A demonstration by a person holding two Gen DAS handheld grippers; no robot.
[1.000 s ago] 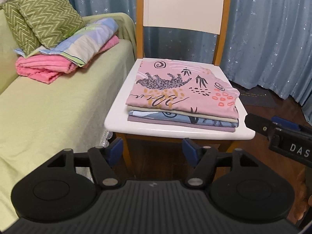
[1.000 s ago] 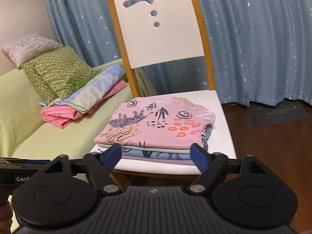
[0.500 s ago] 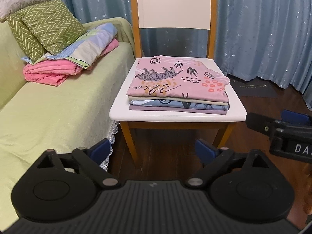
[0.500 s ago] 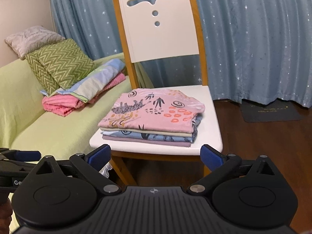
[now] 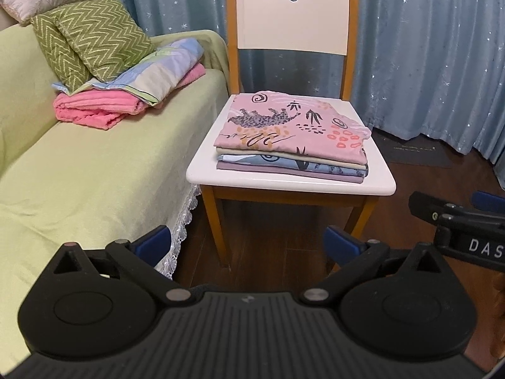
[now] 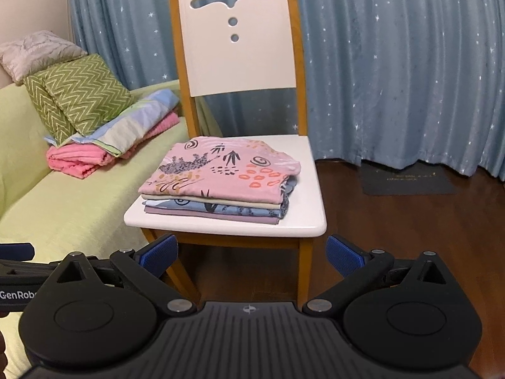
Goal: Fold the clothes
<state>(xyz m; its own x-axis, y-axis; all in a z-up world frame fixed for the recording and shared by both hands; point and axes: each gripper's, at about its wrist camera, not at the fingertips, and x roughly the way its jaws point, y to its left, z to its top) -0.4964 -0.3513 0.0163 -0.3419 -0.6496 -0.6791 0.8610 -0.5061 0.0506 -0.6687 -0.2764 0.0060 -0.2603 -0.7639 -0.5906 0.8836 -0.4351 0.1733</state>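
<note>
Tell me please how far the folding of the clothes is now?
Done: four folded clothes lie stacked on the chair seat, the pink patterned one on top. In hand: nothing; the left tongs and the right tongs are both open and empty, short of the chair. Left: no unfolded clothing shows in either view.

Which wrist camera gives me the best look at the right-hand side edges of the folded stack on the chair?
The right wrist view: the stack of folded clothes shows its front and its right side, where the layered folds wrap round. The left wrist view shows the stack mostly from the front-left, with the right side edges foreshortened.
</note>
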